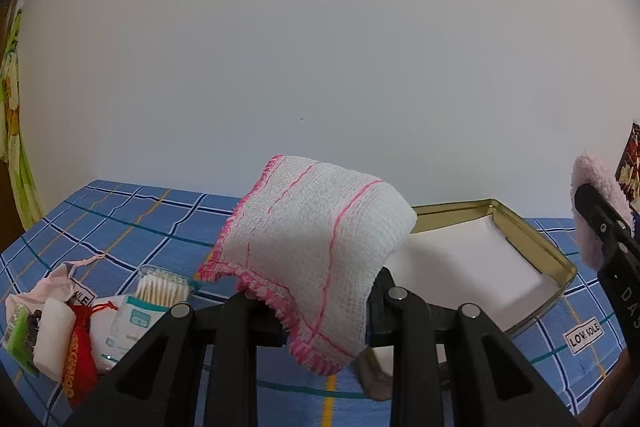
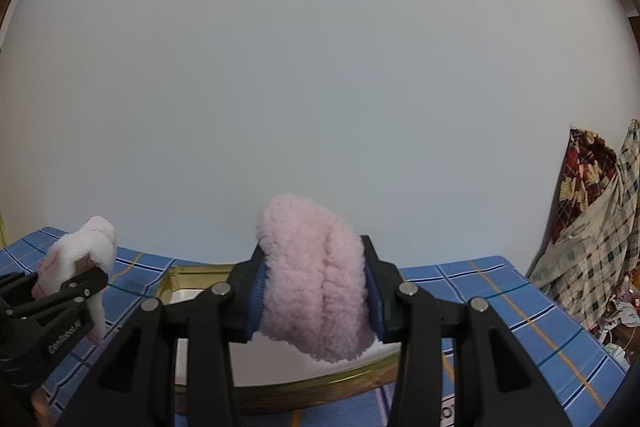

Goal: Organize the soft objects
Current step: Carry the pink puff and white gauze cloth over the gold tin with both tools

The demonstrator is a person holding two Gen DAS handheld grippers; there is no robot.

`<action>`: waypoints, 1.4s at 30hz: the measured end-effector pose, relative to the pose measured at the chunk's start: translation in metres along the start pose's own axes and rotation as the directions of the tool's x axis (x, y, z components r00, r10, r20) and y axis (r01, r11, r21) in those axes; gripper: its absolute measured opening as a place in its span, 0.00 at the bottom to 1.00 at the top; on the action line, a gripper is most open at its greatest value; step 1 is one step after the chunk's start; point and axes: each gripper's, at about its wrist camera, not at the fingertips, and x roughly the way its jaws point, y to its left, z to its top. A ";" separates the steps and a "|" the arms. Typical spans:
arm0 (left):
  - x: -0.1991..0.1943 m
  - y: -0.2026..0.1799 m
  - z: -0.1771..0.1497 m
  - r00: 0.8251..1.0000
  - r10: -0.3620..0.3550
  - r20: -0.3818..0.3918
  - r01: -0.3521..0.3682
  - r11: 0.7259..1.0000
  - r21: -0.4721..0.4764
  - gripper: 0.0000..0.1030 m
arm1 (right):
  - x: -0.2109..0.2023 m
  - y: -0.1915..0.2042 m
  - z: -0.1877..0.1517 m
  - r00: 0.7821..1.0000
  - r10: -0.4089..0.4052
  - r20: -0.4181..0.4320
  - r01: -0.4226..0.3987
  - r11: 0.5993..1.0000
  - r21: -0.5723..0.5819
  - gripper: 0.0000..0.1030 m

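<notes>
A folded white gauze cloth with pink edging (image 1: 312, 247) hangs over my left gripper (image 1: 312, 297), which is shut on it above the blue checked tablecloth. Behind and to its right lies an open gold tin (image 1: 532, 235) with a white lining. In the right wrist view my right gripper (image 2: 316, 291) is shut on a fluffy pink cloth (image 2: 316, 279), held over the same gold tin (image 2: 320, 383). Each gripper shows in the other's view: the left gripper (image 2: 76, 283) with the gauze cloth (image 2: 80, 251) at far left, the right gripper (image 1: 600, 223) with the pink cloth (image 1: 588, 183) at far right.
A heap of small things lies at the left of the table: cotton swabs (image 1: 162, 287), a red pouch (image 1: 80, 347), a white roll (image 1: 54, 339), a pale drawstring bag (image 1: 52, 287). A label (image 1: 582, 335) sits on the blue tablecloth (image 1: 120, 219). Patterned fabrics (image 2: 592, 227) hang at the right.
</notes>
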 end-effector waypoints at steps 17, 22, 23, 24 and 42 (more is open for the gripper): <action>0.024 -0.065 0.005 0.997 -0.059 -0.044 0.062 0.995 0.076 0.27 | 0.020 -0.054 -0.002 0.989 -0.128 -0.069 0.130 0.991 0.025 0.41; 0.025 -0.070 0.000 0.997 -0.062 -0.040 0.066 0.993 0.096 0.27 | 0.035 -0.057 -0.006 0.983 -0.127 -0.132 0.137 0.988 0.066 0.41; 0.024 -0.068 0.000 0.998 -0.060 -0.036 0.063 0.993 0.104 0.27 | 0.038 -0.058 -0.007 0.982 -0.118 -0.148 0.131 0.988 0.079 0.41; 0.023 -0.068 -0.001 0.998 -0.056 -0.030 0.059 0.992 0.113 0.27 | 0.042 -0.060 -0.009 0.981 -0.107 -0.164 0.123 0.988 0.093 0.41; 0.041 -0.073 -0.006 0.995 -0.064 -0.074 0.073 0.990 0.118 0.27 | 0.057 -0.042 -0.025 0.962 -0.074 -0.262 0.090 0.995 0.049 0.41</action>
